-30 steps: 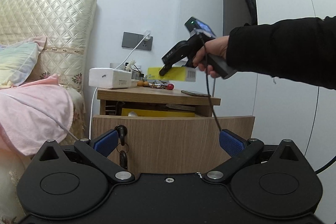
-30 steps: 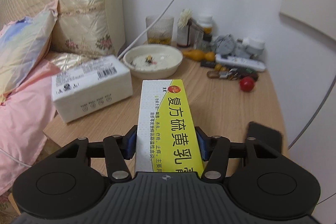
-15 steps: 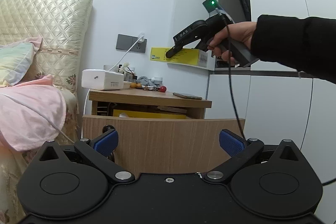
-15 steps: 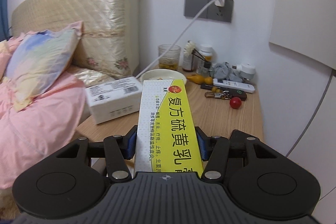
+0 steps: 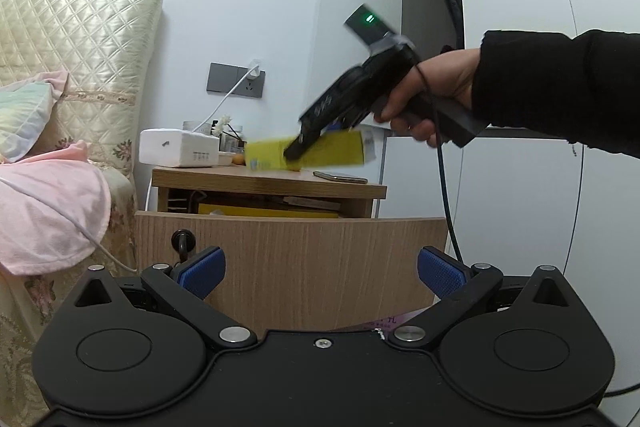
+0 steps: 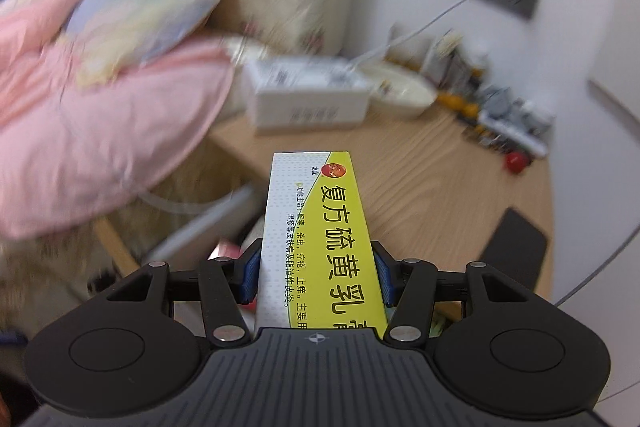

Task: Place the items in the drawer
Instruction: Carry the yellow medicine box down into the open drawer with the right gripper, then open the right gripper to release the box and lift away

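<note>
Left gripper (image 5: 320, 273): nearest to the camera, its two blue pads spread wide, nothing between them; it points at the drawer front.
Drawer (image 5: 292, 259): pulled out from the nightstand, its wooden front panel just behind the left gripper; a dark key (image 5: 183, 242) hangs at the left end of this panel. Inside, seen in the gap above the panel, lies something flat and yellow.
Right gripper (image 6: 316, 277): its blue pads are pressed on both long sides of the box; in the left wrist view it is tilted down toward the nightstand.
Yellow medicine box (image 6: 322, 239): long carton, yellow and white with Chinese letters, pinched in the right gripper. It is in the air above the front edge of the nightstand top, above the drawer, not inside.
Right hand (image 5: 434, 99): holds the handle of the right gripper; black sleeve behind it.
Nightstand (image 5: 268, 181): wooden top, beside the bed.
Phone (image 5: 340, 177): dark, flat, near the front right corner of the top.
Tissue pack (image 5: 180, 147): white, at the left edge of the top.
Bowl (image 6: 404, 89): pale, behind the tissue pack; blurred.
Red ball (image 6: 515, 161): small, near the right edge.
Wall socket (image 5: 236, 79): grey, far behind, with a white cable plugged in.
</note>
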Tool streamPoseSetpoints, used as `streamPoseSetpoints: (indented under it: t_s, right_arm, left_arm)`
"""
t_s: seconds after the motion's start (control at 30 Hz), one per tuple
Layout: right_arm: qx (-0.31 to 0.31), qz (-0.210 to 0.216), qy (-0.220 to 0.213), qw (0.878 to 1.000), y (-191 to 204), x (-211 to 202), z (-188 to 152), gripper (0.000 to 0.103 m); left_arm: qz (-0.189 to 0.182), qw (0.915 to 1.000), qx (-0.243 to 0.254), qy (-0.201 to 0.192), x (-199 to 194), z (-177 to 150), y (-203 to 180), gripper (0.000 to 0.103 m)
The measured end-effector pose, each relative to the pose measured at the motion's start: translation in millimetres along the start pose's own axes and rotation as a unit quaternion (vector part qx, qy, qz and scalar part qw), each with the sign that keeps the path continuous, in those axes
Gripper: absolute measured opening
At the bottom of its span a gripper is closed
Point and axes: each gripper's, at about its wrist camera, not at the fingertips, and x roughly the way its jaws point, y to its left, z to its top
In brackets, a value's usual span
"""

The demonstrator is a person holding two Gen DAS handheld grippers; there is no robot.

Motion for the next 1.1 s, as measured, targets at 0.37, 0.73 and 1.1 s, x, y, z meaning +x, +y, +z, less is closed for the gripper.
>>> streamPoseSetpoints:
  t_s: [0.37, 0.73, 1.1]
  right_arm:
    - [-0.053, 0.029, 0.066, 0.996, 11, 51, -14, 0.058]
    - [-0.058, 0.031, 0.095, 0.993, 5, 87, -25, 0.057]
    - [-0.049, 0.038, 0.110, 0.992, -4, 102, -35, 0.058]
  left_arm:
    - [0.024, 0.9997, 0.002, 0.009, 6, -7, 5, 0.102]
    - [0.023, 0.9996, -0.005, 0.017, 9, -11, 6, 0.102]
    - [0.024, 0.9995, -0.004, 0.019, 10, -12, 5, 0.102]
